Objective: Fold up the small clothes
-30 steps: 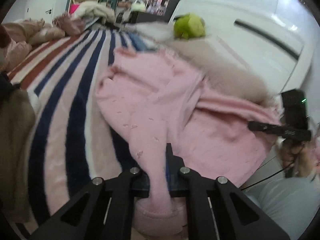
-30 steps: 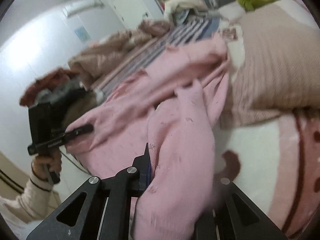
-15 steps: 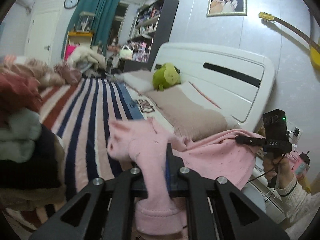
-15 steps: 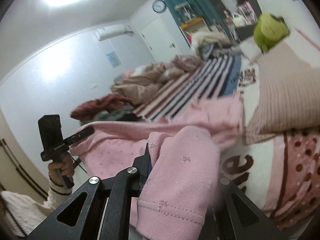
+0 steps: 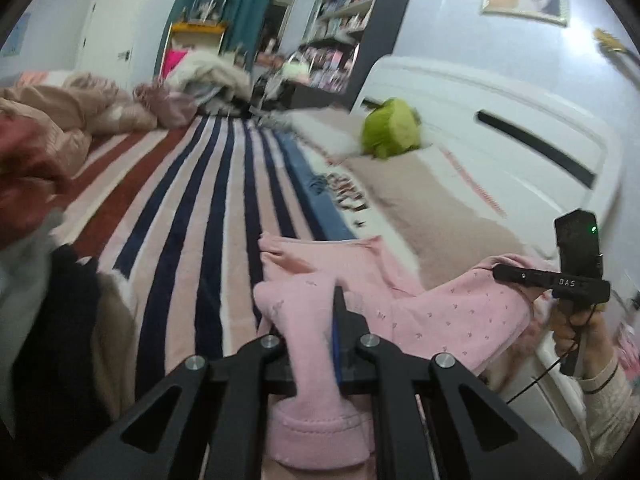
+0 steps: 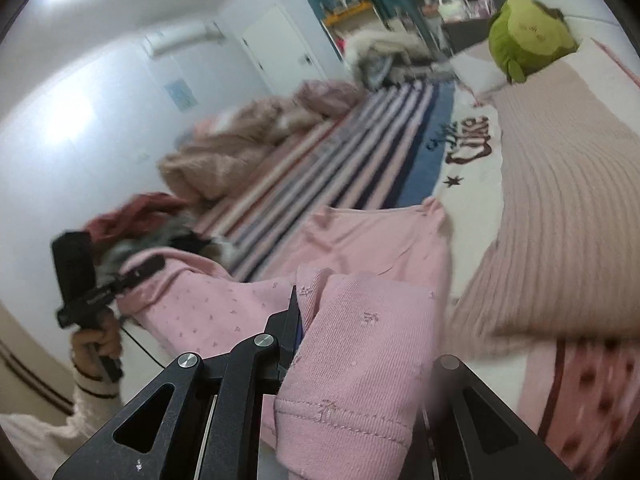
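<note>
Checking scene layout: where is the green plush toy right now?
The green plush toy sits at the head of the bed, against the white headboard, just beyond the beige pillow.

The letters "DAS" are printed in white on the black body of the right gripper (image 5: 516, 274), as seen from the left wrist. The brown word "CUTE" is printed on the white bedding (image 6: 476, 184); above it runs a smaller line of dark script that cannot be read.
</note>
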The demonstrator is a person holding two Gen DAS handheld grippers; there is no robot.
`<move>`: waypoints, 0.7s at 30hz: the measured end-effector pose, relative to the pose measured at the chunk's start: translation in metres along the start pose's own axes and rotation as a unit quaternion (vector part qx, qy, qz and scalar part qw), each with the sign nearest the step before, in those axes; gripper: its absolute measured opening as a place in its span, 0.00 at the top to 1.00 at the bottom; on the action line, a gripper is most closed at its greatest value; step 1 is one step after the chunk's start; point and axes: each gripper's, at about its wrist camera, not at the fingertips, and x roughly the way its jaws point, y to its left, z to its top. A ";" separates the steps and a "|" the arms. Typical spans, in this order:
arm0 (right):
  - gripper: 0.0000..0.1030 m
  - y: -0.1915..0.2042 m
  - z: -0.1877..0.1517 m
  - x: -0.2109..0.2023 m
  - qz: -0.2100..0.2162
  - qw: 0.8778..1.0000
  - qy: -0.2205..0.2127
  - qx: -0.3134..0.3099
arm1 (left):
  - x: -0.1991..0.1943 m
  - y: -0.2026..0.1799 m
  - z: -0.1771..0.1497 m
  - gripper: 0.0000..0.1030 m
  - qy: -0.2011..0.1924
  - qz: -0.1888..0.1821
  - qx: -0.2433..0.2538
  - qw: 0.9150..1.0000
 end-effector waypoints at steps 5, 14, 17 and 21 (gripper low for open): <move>0.92 -0.052 0.033 0.090 -0.059 0.995 0.076 0.014 | 0.111 0.037 0.015 0.93 0.077 0.034 -0.024 0.996; 0.63 -0.103 0.022 0.138 -0.010 0.990 0.123 0.066 | 0.175 0.068 -0.002 0.67 0.141 0.023 -0.046 0.989; 0.35 -0.081 0.018 0.117 -0.018 0.991 0.130 0.032 | 0.139 0.060 0.000 0.42 0.113 -0.007 -0.040 0.993; 0.36 -0.041 0.001 0.074 -0.042 0.991 0.119 -0.033 | 0.087 0.032 -0.009 0.42 0.091 -0.006 0.018 0.996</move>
